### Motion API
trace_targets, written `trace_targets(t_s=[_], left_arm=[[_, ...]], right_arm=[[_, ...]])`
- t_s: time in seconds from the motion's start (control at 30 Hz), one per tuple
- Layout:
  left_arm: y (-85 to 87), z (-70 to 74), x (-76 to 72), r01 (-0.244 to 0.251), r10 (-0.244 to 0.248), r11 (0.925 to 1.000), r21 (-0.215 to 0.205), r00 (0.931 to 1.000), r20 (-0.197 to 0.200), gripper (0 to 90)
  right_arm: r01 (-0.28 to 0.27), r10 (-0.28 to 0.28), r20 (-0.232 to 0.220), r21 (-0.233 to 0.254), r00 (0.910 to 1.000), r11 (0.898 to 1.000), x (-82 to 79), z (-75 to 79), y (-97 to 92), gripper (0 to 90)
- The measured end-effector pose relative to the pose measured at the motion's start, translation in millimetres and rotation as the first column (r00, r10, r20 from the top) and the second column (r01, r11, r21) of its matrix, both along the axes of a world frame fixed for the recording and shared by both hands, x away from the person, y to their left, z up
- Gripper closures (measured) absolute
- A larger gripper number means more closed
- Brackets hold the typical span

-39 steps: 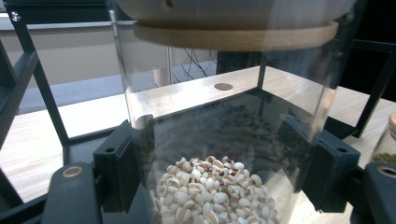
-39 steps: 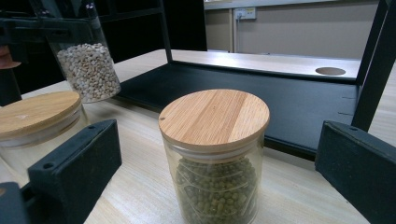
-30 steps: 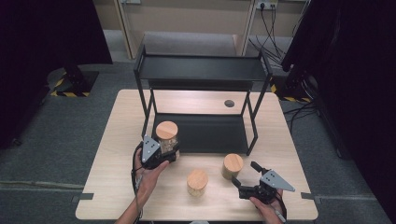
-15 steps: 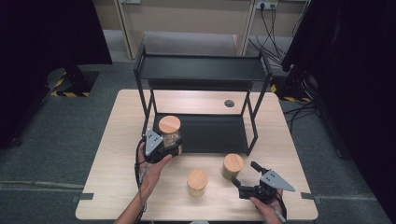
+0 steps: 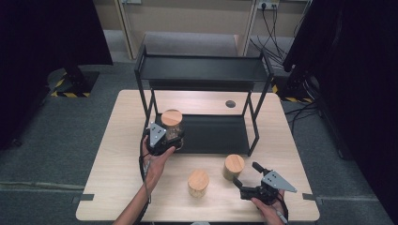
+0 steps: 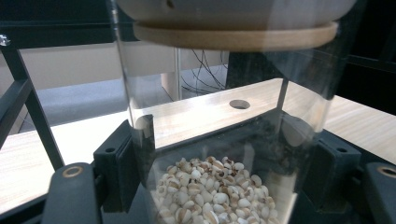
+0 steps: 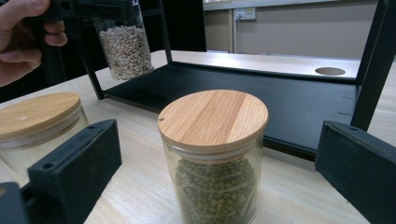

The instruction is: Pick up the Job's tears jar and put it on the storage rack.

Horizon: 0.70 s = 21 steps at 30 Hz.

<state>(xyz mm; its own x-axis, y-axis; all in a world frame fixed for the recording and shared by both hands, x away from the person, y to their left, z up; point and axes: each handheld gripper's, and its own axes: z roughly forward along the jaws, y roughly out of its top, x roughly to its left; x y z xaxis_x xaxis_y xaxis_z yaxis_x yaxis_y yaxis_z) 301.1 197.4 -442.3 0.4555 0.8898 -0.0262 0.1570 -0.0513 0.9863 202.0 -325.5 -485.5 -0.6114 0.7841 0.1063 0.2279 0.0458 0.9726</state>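
Left gripper (image 5: 162, 138): jaws closed on a clear glass jar of pale grains with round wooden lid (image 5: 172, 125), held clear of the table at the near left corner of the black two-tier metal shelf rack (image 5: 202, 70). Right gripper (image 5: 248, 180): jaws wide apart, empty, at the near right of the light wooden table (image 5: 117, 140), facing a wooden-lidded glass jar of green beans (image 7: 212, 154). A third wooden-lidded jar (image 5: 198, 182) stood left of it.
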Motion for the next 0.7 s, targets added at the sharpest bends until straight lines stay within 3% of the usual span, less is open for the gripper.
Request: trace_targets(t_s=[0.7], left_arm=[[-12.9, -10.2, 24.7, -0.027, 0.027, 0.9996, 0.002, 0.9996, -0.004, 25.3]], right_arm=[[0.0, 0.0, -0.001, 0.003, 1.0, 1.0, 0.1, -0.2, -0.6, 0.8]])
